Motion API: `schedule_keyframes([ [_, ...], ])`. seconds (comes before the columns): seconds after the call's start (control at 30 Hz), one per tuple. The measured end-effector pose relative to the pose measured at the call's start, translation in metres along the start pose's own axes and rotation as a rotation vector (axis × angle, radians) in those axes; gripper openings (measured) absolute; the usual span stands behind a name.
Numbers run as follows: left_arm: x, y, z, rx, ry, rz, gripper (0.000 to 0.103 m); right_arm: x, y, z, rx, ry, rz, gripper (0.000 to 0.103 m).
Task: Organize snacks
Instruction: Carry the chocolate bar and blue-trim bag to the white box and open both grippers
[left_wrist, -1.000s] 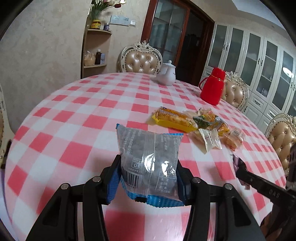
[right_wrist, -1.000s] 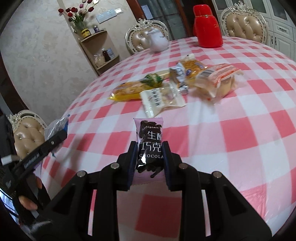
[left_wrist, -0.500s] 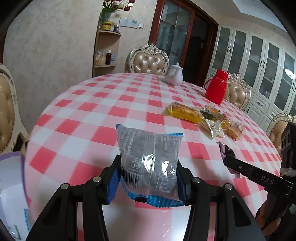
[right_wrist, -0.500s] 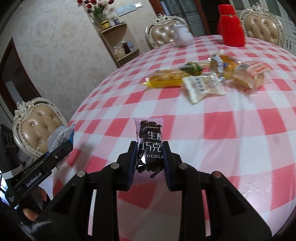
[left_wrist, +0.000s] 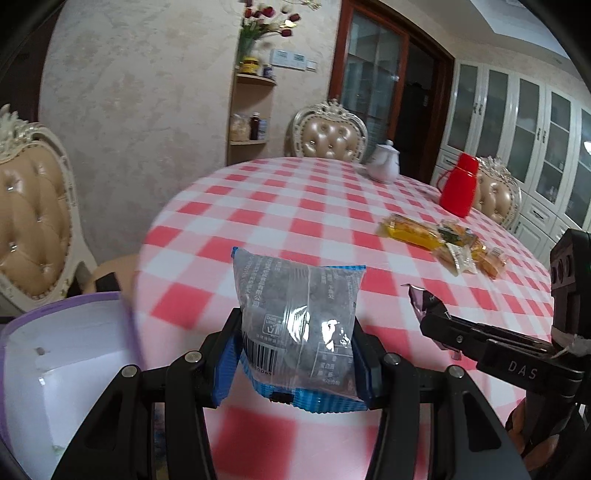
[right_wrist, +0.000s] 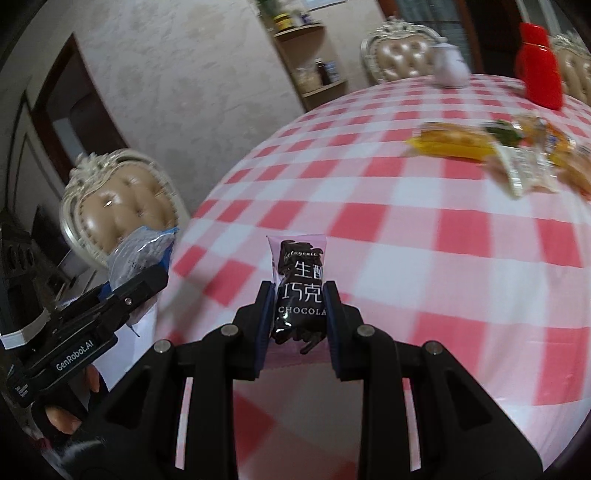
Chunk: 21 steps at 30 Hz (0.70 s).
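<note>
The left gripper clenches a grey-and-blue snack packet upright; the right gripper grasps a chocolate packet. Both seem carried toward the white bin with a purple rim at near left, for sorting.

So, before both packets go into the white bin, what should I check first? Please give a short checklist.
1. Left gripper grips the grey-and-blue packet: ok, both pads press on its sides.
2. Right gripper grips the chocolate packet: ok, clamped, label upright.
3. White bin with purple rim is within view: ok, at the lower left in the left wrist view, beside the table edge.
4. Room inside the bin: cannot tell, only part of its inside shows.
5. The two grippers are apart: ok, they are side by side with a gap.
6. Other snacks remain on the table: ok, untouched near the red jug.
</note>
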<state>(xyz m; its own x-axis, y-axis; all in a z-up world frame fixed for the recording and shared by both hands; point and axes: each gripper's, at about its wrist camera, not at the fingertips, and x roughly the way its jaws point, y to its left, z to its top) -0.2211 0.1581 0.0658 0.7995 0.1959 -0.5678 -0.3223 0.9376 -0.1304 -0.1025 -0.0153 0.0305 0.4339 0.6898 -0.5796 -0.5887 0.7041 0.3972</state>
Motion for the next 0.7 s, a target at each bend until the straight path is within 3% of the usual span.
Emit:
schedule_keyframes([
  [0.47, -0.043, 0.096, -0.016, -0.088, -0.023, 0.150, 0.052, 0.041, 0.123, -0.030, -0.227, 0.102, 0.145, 0.031],
  [0.7, -0.051, 0.142, -0.026, -0.141, -0.020, 0.265, 0.052, 0.056, 0.181, -0.054, -0.362, 0.162, 0.199, 0.031],
])
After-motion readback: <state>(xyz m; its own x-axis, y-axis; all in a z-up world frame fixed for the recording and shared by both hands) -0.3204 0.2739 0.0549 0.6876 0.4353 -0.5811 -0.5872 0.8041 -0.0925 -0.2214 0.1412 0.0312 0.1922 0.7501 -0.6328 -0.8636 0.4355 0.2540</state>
